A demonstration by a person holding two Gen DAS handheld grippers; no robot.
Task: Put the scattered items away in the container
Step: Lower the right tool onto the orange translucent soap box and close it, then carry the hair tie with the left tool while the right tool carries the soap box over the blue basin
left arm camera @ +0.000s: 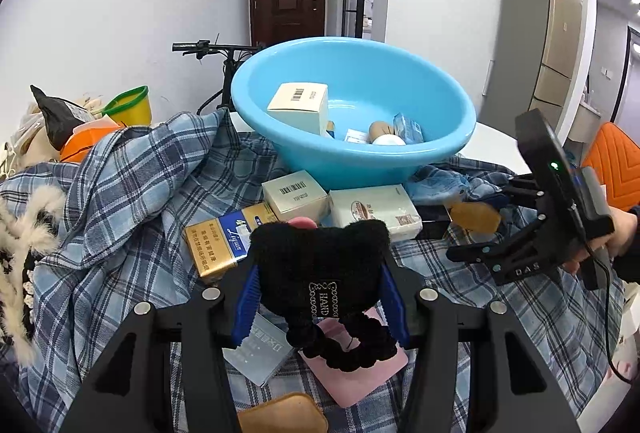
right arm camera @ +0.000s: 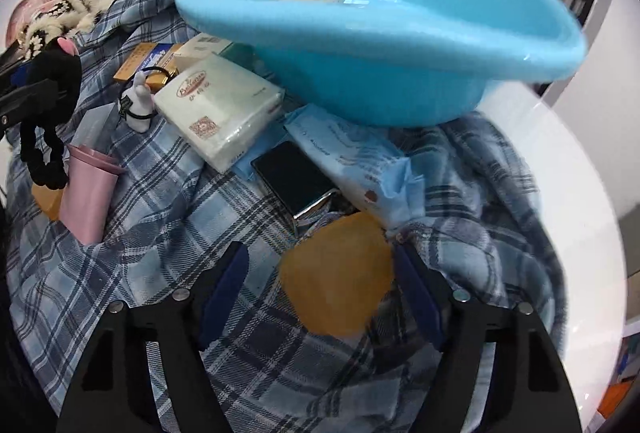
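Left claw (left arm camera: 320, 297) pinches a soft, light black plush scrunchie (left arm camera: 320, 273) by its fuzzy body, held above the plaid cloth short of the blue basin (left arm camera: 452, 137), while right claw (right arm camera: 320, 289) stands spread around a squashy amber pad (right arm camera: 336, 273).

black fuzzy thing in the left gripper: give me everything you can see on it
The black plush hair accessory is soft, fuzzy fabric with two ear-like bumps on top, a pink patch at its upper edge and a small label reading HAND. A black scrunchie-like loop hangs below. The left gripper pinches it between its blue pads, lifted above the plaid cloth. From the right wrist view it dangles limply, short of the blue basin.
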